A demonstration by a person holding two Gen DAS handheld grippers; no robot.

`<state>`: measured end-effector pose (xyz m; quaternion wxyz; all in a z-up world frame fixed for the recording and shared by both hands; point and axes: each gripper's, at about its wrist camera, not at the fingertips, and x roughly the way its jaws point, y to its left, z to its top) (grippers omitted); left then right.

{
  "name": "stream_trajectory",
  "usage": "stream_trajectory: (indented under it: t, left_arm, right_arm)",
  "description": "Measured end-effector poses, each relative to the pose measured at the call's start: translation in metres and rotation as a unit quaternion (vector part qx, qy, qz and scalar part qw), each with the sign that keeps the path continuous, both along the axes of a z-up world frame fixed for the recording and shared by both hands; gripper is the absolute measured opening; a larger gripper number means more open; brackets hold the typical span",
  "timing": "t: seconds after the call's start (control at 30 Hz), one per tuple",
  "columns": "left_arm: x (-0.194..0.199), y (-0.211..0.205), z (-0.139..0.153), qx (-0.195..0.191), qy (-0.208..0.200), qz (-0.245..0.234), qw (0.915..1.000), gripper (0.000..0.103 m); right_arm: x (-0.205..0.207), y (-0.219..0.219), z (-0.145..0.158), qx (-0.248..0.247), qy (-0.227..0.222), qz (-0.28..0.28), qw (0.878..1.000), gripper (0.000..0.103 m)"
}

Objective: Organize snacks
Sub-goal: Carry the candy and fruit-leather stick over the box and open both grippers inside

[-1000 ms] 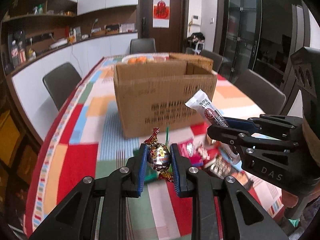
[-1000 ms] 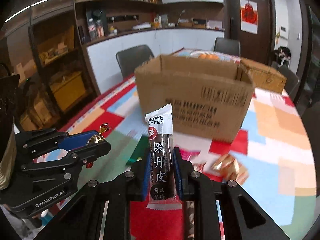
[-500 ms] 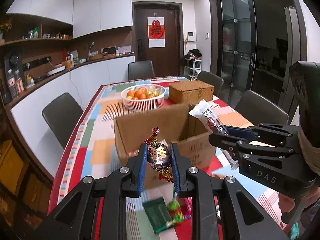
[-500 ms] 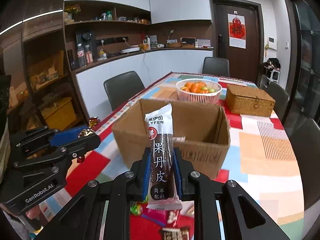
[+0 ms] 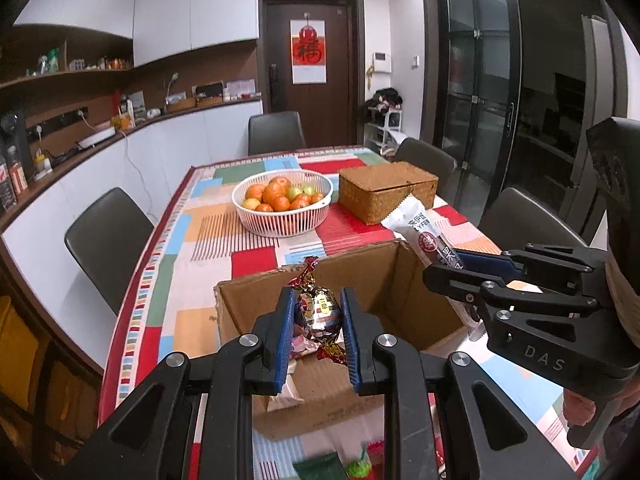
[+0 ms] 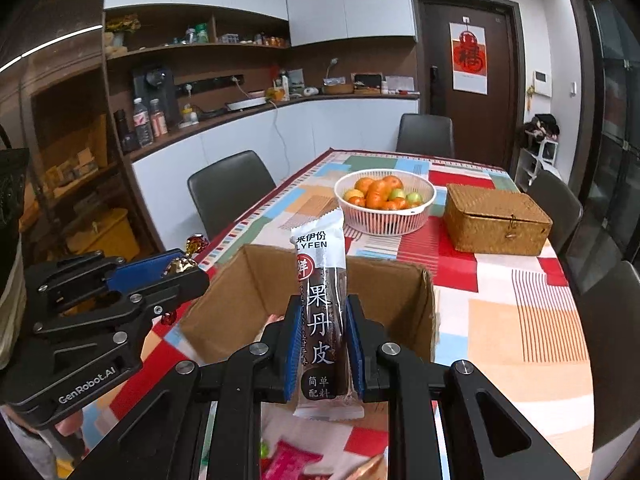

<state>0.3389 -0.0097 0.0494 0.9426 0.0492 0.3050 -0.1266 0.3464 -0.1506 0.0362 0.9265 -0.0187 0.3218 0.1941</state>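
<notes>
Now my left gripper [image 5: 317,318] is clenched on a foil candy [image 5: 320,312], held above the near side of the open box [image 5: 404,280]. My right gripper [image 6: 323,340] is clamped on a snack bar [image 6: 322,304] standing upright between its pads, also over the box. Loose snacks [image 5: 332,466] lie on the tablecloth [image 5: 256,256] in front of the box; a fruit basket [image 6: 386,220] sits beyond it.

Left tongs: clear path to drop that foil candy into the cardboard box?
Probably yes. The left tongs are shut on the foil candy above the near edge of the cardboard box, whose top is open. The right tongs hold their snack bar off to the side.
</notes>
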Motion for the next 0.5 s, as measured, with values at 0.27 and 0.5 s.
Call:
stream_trajectory:
  t: [0.27,0.5]
  left_arm:
    - [0.035,-0.002,-0.022,0.009,0.041,0.011,0.9991,0.024]
    - [0.019,0.000,-0.026,0.020,0.023,0.027,0.9992,0.061]
  right_arm:
    - [0.037,0.001,-0.017,0.001,0.027,-0.013,1.000,0.022]
    - [0.033,0.005,-0.027,-0.042,0.011,-0.031,0.999,0.042]
